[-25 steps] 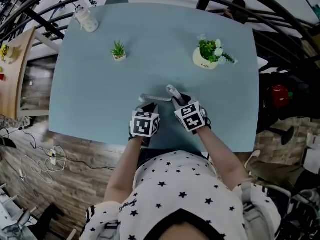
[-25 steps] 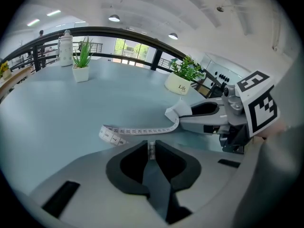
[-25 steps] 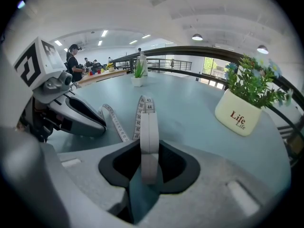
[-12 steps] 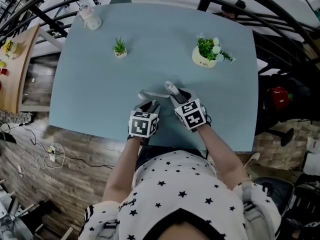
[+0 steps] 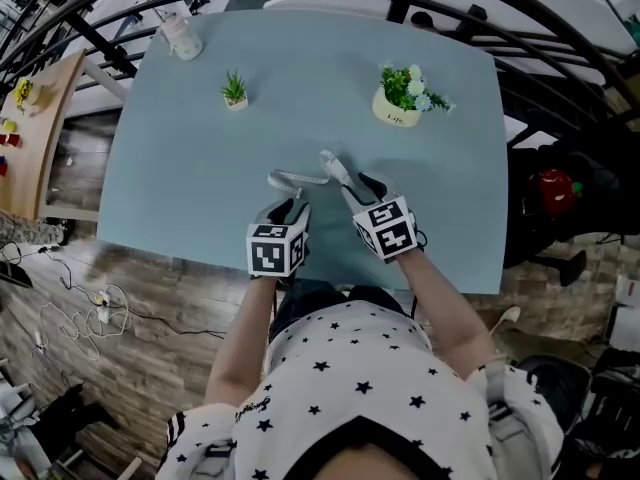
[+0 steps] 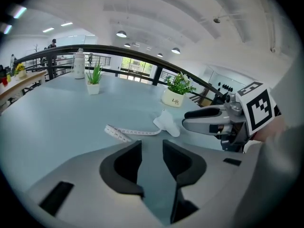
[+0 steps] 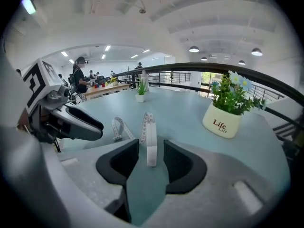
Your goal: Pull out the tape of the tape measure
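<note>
Small white plastic tape measure case (image 5: 334, 167) is noted at frame centre on the pale blue table (image 5: 180, 168). A short length of white flexible tape (image 5: 293, 179) is already drawn out to the left and lies curled flat.

Jaws of the left gripper (image 5: 291, 208) are spread, just opened, with nothing between them. Jaws of the right gripper (image 5: 366, 186) are spread, just widened; the case stands between the tips, unpinched.

The pull is judged largely done, with both ends released.

"Life" is read on the cream ceramic flowerpot (image 7: 222, 122). The tape's numerals are too small to read.
</note>
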`<control>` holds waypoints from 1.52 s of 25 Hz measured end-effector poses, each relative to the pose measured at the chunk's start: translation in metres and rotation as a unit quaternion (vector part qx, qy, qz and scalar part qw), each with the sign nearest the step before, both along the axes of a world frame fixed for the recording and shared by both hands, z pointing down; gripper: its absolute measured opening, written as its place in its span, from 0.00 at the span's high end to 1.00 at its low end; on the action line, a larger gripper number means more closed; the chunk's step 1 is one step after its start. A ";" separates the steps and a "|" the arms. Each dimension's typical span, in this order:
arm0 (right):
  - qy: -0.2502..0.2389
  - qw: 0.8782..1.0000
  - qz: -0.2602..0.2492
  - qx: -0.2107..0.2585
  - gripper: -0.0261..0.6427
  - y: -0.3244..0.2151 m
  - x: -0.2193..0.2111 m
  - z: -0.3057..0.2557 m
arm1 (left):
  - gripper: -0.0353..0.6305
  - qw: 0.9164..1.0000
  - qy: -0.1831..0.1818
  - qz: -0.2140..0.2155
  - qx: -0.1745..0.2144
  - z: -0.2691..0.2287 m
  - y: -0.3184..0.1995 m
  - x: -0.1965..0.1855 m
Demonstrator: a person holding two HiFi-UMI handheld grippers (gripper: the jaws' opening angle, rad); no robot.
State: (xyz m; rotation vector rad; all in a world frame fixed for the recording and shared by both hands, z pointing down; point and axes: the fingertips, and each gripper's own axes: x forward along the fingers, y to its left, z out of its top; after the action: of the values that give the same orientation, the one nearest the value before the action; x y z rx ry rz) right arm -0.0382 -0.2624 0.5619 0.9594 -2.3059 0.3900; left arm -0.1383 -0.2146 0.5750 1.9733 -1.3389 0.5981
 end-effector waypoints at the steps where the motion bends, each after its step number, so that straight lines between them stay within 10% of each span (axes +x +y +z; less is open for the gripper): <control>1: -0.003 1.000 0.001 0.002 0.74 0.004 0.003 -0.002 | 0.75 1.000 0.001 -0.004 0.004 -0.003 0.003 0.001; 38: -0.119 0.987 0.017 0.103 0.95 0.209 0.075 -0.093 | 0.94 0.986 0.047 -0.082 0.140 -0.085 0.189 0.065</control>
State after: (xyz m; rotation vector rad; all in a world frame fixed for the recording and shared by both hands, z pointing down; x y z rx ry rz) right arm 0.0364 -0.0537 0.4686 1.1046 -2.5890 0.2986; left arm -0.0730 -0.0252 0.4899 2.0545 -1.5758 0.2458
